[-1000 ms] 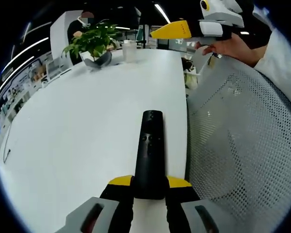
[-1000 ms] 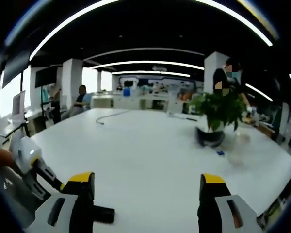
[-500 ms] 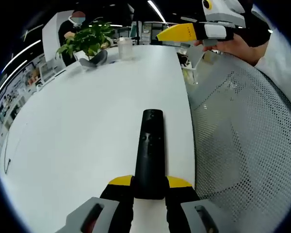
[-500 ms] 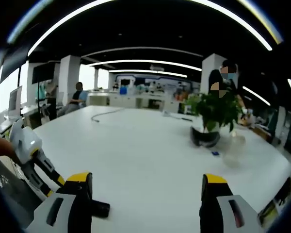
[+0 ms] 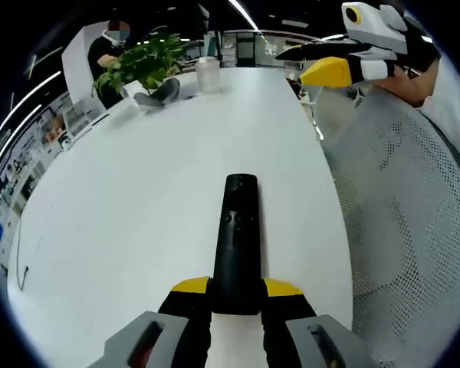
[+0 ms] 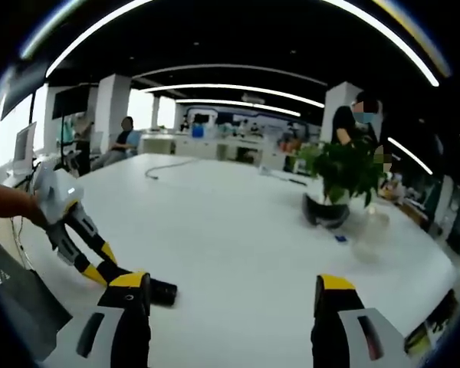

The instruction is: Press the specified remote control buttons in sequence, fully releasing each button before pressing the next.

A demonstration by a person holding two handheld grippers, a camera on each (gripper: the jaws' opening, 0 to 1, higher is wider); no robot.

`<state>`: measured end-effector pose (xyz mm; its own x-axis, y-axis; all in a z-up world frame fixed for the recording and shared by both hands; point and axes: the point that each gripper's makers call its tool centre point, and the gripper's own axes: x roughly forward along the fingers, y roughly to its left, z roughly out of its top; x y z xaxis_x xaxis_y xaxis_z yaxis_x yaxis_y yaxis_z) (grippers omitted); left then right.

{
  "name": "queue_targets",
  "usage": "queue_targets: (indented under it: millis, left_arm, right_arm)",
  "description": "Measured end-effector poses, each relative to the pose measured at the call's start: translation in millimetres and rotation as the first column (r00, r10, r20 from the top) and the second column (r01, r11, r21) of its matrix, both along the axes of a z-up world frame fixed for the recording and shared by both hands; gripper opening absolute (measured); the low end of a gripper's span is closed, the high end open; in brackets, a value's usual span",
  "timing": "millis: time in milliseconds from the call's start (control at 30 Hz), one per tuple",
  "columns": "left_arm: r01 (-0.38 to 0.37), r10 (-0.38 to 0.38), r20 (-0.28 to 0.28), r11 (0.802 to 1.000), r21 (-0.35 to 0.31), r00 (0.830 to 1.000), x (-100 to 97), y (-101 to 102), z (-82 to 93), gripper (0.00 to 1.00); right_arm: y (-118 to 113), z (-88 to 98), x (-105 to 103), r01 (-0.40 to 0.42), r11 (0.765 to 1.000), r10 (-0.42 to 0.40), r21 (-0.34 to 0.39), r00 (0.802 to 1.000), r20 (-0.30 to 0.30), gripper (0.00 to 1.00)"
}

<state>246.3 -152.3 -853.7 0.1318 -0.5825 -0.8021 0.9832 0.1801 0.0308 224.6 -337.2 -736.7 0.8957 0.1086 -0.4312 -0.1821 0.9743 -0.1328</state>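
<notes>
Both yellow-tipped jaws of the left gripper (image 5: 236, 295) are closed against the near end of one black remote control (image 5: 235, 245), which is pinched between them and points forward over the white table (image 5: 130, 207). One remote is counted, its buttons seen as small marks on its upper face. Jaws of the right gripper (image 6: 234, 303) are spread wide, with nothing between them; in the left gripper view this gripper (image 5: 333, 61) is held in a hand (image 5: 414, 80) above the table's far right edge. In the right gripper view the left gripper (image 6: 92, 257) is seen at the left, with the remote's (image 6: 162, 292) end projecting from it. One potted plant (image 5: 142, 65) and one translucent cup (image 5: 207, 75) are counted at the table's far end, near each other. One mesh chair back (image 5: 414, 230) is seen to the right of the table. One cable (image 6: 165, 165) lies on the table's far side.
</notes>
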Motion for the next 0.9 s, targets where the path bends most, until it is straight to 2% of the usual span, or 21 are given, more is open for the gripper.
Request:
queue_targets:
  millis: [567, 900]
  left_arm:
    - [-0.033, 0.032, 0.056, 0.999, 0.026, 0.998, 77.4, 12.3, 2.2, 0.23]
    - [0.021, -0.028, 0.115, 0.997, 0.068, 0.993, 115.1, 17.1, 11.6, 0.23]
  right_arm:
    - [-0.4, -7.5, -0.9, 0.001, 1.000, -0.001, -0.004, 0.999, -0.038, 0.85]
    - [0.5, -11.7, -1.5, -0.004, 1.000, 0.003, -0.013, 0.998, -0.060, 0.85]
